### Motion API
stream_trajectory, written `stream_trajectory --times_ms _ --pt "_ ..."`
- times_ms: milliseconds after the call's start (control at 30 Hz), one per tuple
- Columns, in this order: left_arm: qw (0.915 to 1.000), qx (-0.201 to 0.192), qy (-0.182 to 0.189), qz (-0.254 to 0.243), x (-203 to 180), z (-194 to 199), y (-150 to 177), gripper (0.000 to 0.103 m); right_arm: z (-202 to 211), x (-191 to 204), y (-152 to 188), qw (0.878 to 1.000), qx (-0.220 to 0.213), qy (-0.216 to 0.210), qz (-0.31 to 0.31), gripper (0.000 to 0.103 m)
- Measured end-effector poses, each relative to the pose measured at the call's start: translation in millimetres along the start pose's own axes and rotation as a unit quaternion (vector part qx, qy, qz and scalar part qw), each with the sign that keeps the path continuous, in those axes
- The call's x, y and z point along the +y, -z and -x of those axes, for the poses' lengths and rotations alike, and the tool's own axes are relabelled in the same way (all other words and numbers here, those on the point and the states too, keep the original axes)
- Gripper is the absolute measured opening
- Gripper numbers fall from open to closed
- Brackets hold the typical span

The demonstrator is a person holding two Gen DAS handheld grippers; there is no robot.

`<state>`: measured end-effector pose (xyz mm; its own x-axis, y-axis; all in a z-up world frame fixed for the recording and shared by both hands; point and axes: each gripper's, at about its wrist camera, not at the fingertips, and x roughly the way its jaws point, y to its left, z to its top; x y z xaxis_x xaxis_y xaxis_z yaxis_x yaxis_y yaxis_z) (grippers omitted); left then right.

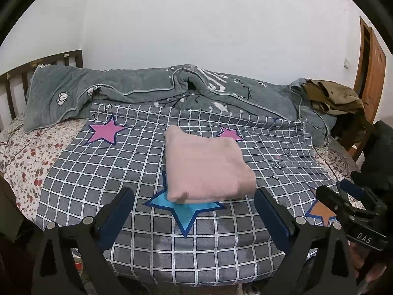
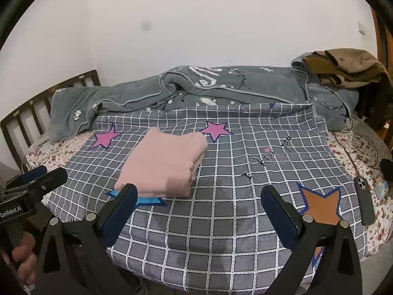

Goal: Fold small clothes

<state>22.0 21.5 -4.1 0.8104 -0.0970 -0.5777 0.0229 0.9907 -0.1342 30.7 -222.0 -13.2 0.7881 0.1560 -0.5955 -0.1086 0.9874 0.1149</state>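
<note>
A pink garment (image 1: 208, 164) lies folded into a thick rectangle on the grey checked sheet (image 1: 103, 172) with coloured stars. In the right wrist view the same pink garment (image 2: 164, 164) lies left of centre. My left gripper (image 1: 194, 196) stands open above the near edge of the sheet, nothing between its fingers, a little short of the garment. My right gripper (image 2: 199, 194) is open too and holds nothing; its left finger overlaps the garment's near corner in the picture. The right gripper (image 1: 343, 196) shows at the right edge of the left wrist view, the left gripper (image 2: 36, 177) at the left edge of the right one.
A rumpled grey blanket (image 1: 147, 88) lies along the back of the bed. Brown clothes (image 1: 334, 98) are heaped at the far right. A dark phone (image 2: 364, 201) and a small figure (image 2: 382, 186) lie on the floral sheet (image 2: 363, 147) at the right. A wooden headboard (image 1: 14, 83) stands left.
</note>
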Motion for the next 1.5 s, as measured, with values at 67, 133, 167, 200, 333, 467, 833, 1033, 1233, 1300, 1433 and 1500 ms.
stream_trajectory --times_ms 67,133,167,200,333,467,833,1033,1233,1300,1433,1500 --pt "1.0 0.0 0.004 -0.001 -2 1 1 0.099 4 0 0 1.0 -0.002 0.003 0.002 0.099" --pt "1.0 -0.001 0.007 -0.004 -4 2 1 0.099 6 0 0 1.0 -0.003 0.005 0.002 0.099" --pt "1.0 -0.002 0.006 -0.006 -6 4 2 0.099 7 0 0 1.0 -0.003 0.006 0.001 0.099" --pt "1.0 -0.003 0.005 -0.007 -6 4 2 0.099 7 -1 0 1.0 -0.003 0.006 0.0 0.099" --pt "0.9999 -0.006 0.003 -0.012 -9 5 2 0.099 9 -1 0 1.0 -0.003 0.009 0.001 0.099" --pt "0.9999 -0.002 0.009 -0.009 -9 5 3 0.099 9 -2 0 1.0 -0.004 0.009 0.0 0.099" --pt "0.9999 -0.003 0.005 -0.01 -10 5 3 0.099 13 -3 0 1.0 -0.006 0.009 -0.001 0.099" --pt "0.9999 -0.003 0.004 -0.01 -10 5 3 0.099 15 -1 1 1.0 -0.007 0.009 0.0 0.099" --pt "0.9999 -0.006 0.003 -0.011 -8 7 2 0.099 15 1 0 1.0 -0.007 0.008 0.002 0.099" --pt "0.9999 -0.007 0.003 -0.011 -8 7 2 0.099 15 1 0 1.0 -0.007 0.007 0.002 0.099" --pt "0.9999 -0.006 0.003 -0.011 -7 7 1 0.099 16 3 -1 1.0 -0.008 0.006 0.002 0.099" --pt "0.9999 -0.006 0.003 -0.011 -8 7 1 0.099 17 4 -1 1.0 -0.008 0.006 0.003 0.099"
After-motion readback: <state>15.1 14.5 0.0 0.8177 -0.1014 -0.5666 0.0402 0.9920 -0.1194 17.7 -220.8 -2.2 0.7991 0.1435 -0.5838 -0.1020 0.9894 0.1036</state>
